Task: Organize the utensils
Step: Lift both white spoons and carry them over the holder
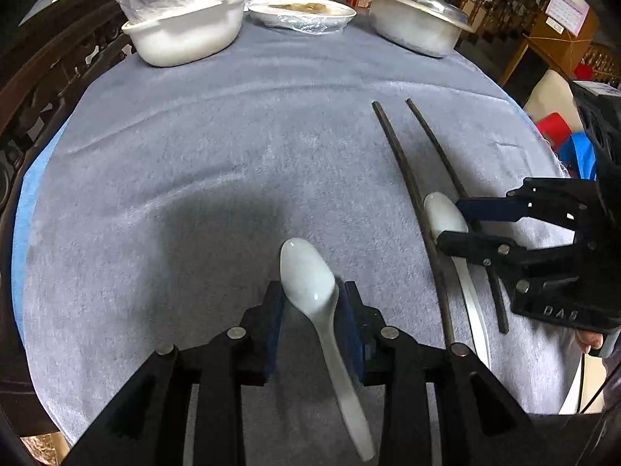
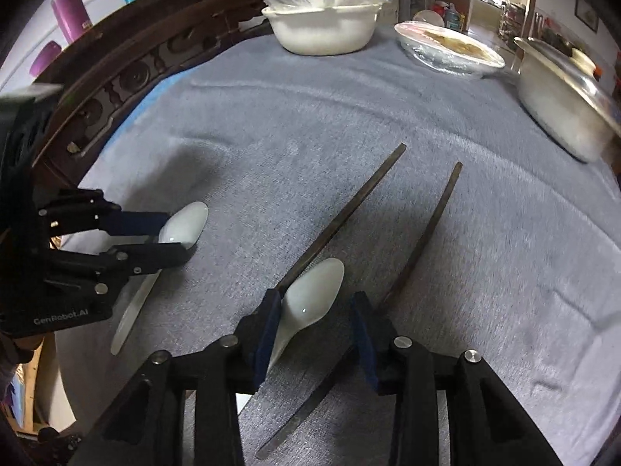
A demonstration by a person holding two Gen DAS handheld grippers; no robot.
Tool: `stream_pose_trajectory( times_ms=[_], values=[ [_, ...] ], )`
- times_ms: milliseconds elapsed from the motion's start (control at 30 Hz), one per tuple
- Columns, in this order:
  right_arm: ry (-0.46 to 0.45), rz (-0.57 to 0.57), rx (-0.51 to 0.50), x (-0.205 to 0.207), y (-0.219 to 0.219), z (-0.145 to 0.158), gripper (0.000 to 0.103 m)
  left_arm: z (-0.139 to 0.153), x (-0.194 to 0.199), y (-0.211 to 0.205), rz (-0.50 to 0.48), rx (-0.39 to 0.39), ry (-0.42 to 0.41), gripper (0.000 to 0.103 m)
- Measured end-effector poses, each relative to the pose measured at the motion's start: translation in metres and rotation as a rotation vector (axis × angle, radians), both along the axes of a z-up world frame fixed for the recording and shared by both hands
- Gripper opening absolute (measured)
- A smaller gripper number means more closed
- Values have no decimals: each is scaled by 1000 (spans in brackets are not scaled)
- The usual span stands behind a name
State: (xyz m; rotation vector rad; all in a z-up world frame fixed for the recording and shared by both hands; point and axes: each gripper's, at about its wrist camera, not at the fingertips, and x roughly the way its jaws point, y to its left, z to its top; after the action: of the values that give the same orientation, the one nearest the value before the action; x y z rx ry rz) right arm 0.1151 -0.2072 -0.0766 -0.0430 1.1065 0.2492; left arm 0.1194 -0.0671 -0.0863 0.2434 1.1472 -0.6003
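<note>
Black linkage bars fill the bottom of both wrist views, ending in blue-padded fingers. Between the left gripper (image 1: 312, 299) fingers sits a white ceramic spoon (image 1: 310, 283), bowl pointing forward and handle running back under the camera; both pads look pressed to the sides of its neck, so the tongs stand narrow, holding it. The right wrist view shows this gripper (image 2: 170, 233) from the side, low over the grey cloth (image 1: 217, 147) and roughly level, with the same spoon (image 2: 182, 225) poking out past the fingertips and its handle trailing toward the table edge.

The right gripper (image 2: 316, 310) straddles a second white spoon (image 2: 314, 295), which lies between two dark chopsticks. Its left pad touches the spoon's neck, while the right pad stands apart with cloth visible in the gap, so these tongs are partly spread and grip nothing. The left chopstick (image 2: 349, 206) passes beside the left finger; the right chopstick (image 2: 431, 225) runs just outside the right one. From the left wrist view this gripper (image 1: 458, 221) reaches in from the right, fingers either side of the second spoon's bowl (image 1: 442, 213).

At the far edge stand a white bowl (image 1: 186, 35) with a plastic bag, a wrapped plate (image 1: 302, 13) and a lidded metal pot (image 1: 415, 27). Only the right view shows the purple bottles (image 2: 70, 15) beyond the carved wooden rail (image 2: 128, 73).
</note>
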Motion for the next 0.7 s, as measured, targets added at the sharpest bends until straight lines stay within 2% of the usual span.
stream_pose_trajectory(
  times_ms=[33, 133, 200, 233, 267, 467, 700],
  values=[
    [-4, 12, 3, -1, 1, 0, 31, 0, 1, -1, 5, -2, -1, 32],
    [-31, 8, -1, -3, 5, 1, 31, -2, 2, -1, 15, -11, -14, 31],
    [-43, -16, 38, -4, -2, 1, 28, -2, 1, -1, 16, -10, -32, 31],
    [-51, -38, 72, -5, -8, 1, 11, -2, 0, 0, 19, -11, -38, 30],
    [-55, -56, 96, -7, -13, 1, 8, -3, 0, 1, 24, -13, -44, 30],
    [-111, -164, 213, -19, -44, 7, 8, 13, -6, 22, 103, -76, -91, 30],
    [-223, -296, 353, -50, -85, 31, 8, 40, -20, 51, 192, -128, -167, 30]
  ],
)
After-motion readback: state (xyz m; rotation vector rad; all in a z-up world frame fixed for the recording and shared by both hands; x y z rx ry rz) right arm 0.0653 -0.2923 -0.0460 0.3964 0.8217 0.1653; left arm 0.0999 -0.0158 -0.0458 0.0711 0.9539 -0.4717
